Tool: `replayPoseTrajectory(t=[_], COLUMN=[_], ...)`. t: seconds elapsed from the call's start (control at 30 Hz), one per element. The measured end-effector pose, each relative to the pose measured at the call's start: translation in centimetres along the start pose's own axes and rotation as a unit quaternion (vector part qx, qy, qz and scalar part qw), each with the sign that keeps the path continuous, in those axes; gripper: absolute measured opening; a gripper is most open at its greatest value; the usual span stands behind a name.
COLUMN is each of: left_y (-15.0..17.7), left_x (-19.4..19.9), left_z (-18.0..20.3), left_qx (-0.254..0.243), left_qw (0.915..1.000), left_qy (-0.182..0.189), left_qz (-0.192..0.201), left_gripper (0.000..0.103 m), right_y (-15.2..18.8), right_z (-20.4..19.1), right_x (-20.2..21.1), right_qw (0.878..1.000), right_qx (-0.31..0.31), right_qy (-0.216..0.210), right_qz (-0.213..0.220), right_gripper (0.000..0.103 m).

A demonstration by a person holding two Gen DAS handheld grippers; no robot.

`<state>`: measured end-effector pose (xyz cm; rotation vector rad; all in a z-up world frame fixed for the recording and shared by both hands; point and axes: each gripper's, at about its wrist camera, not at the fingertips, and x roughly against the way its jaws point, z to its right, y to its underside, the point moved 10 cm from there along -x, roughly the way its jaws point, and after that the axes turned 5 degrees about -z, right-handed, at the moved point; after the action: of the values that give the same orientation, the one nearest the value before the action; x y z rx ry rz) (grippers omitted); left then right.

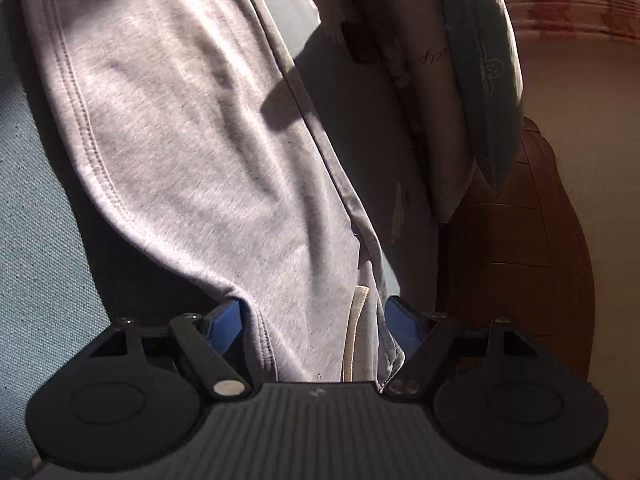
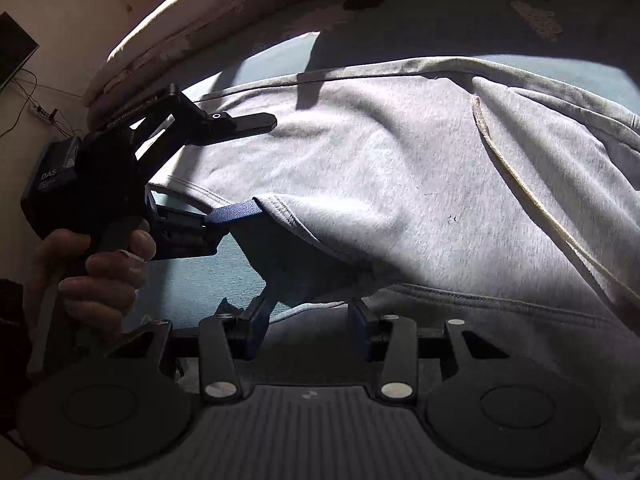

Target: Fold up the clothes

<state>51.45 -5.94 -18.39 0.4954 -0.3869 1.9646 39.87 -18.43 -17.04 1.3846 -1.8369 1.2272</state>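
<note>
The left tongs [image 1: 315, 325] stand released, blue pads wide apart at 6 o'clock in their own camera's view. A bunched fold of the grey garment [image 1: 192, 128] passes up between the pads. In the right wrist view the same tongs [image 2: 264, 164] sit at 9 o'clock, held by a hand [image 2: 92, 280] wrapped round the grip. Their upper finger hangs over the cloth and throws a shadow on it. The lower blue pad [image 2: 236, 214] lies at the stitched hem, under the lifted edge. The pads do not clamp the cloth.

The right tongs [image 2: 309, 326] sit at 6 o'clock in their own view, half parted, with shadowed grey cloth lying in the gap. Whether the pads pinch it cannot be told.

The grey garment [image 2: 380, 168] is spread across a teal bed sheet [image 2: 192, 280] and fills the middle of the right wrist view from 9 o'clock to 3 o'clock, sunlit and creased. A cream drawstring [image 2: 520, 184] trails over it towards 4 o'clock. In the left wrist view the drawstring [image 1: 352, 336] shows between the pads, near 6 o'clock.

Pillows [image 1: 480, 80] lean at 1 o'clock in the left wrist view, against a wooden headboard [image 1: 520, 240] at 3 o'clock. A flowered quilt [image 2: 180, 32] lies bunched at 11 o'clock in the right wrist view, beyond the sheet.
</note>
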Motion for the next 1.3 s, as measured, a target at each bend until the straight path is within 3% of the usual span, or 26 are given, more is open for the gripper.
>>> replayPoseTrajectory(t=[0.2,0.3,0.4,0.6,0.7,0.97,1.1,1.2,1.27,1.3], left_y=[-3.1,-2.3,-0.7,4.1,4.6,5.1,7.1,9.8,11.8,12.6], left_x=[-0.8,-0.3,1.4,3.5,5.1,9.2,10.3,10.6,10.5,10.3], left_z=[2.2,1.8,1.5,-1.0,-1.9,-3.1,-2.2,-1.4,-0.5,-0.3], left_qx=[-0.036,-0.037,-0.075,-0.150,-0.177,-0.260,-0.329,-0.396,-0.430,-0.439], left_qw=[0.9992,0.9993,0.9968,0.9753,0.9630,0.9222,0.8902,0.8550,0.8387,0.8350], left_qy=[0.018,0.004,-0.022,-0.110,-0.150,-0.245,-0.271,-0.281,-0.273,-0.266], left_qz=[0.008,-0.010,-0.016,-0.119,-0.136,-0.148,-0.162,-0.182,-0.192,-0.199], left_gripper=[0.075,0.075,0.075,0.076,0.076,0.076,0.076,0.076,0.076,0.076], right_y=[-1.2,-1.5,-1.2,0.6,1.6,4.0,5.8,7.5,8.5,8.8], right_z=[-0.7,-0.7,-0.5,0.3,0.6,-0.2,0.2,2.4,5.0,6.3], right_x=[-0.8,-1.0,-0.7,-0.3,0.0,1.4,3.2,5.4,7.2,8.1], right_qw=[1.000,0.999,1.000,0.999,0.999,0.998,0.997,0.994,0.990,0.987], right_qx=[0.018,0.025,0.022,0.018,0.017,0.018,0.005,-0.030,-0.064,-0.078], right_qy=[0.008,0.018,0.018,0.022,0.029,0.046,0.068,0.101,0.126,0.139], right_qz=[0.008,0.006,0.004,-0.018,-0.029,-0.047,-0.041,-0.031,-0.019,-0.012], right_gripper=[0.048,0.048,0.048,0.048,0.048,0.048,0.048,0.048,0.048,0.048])
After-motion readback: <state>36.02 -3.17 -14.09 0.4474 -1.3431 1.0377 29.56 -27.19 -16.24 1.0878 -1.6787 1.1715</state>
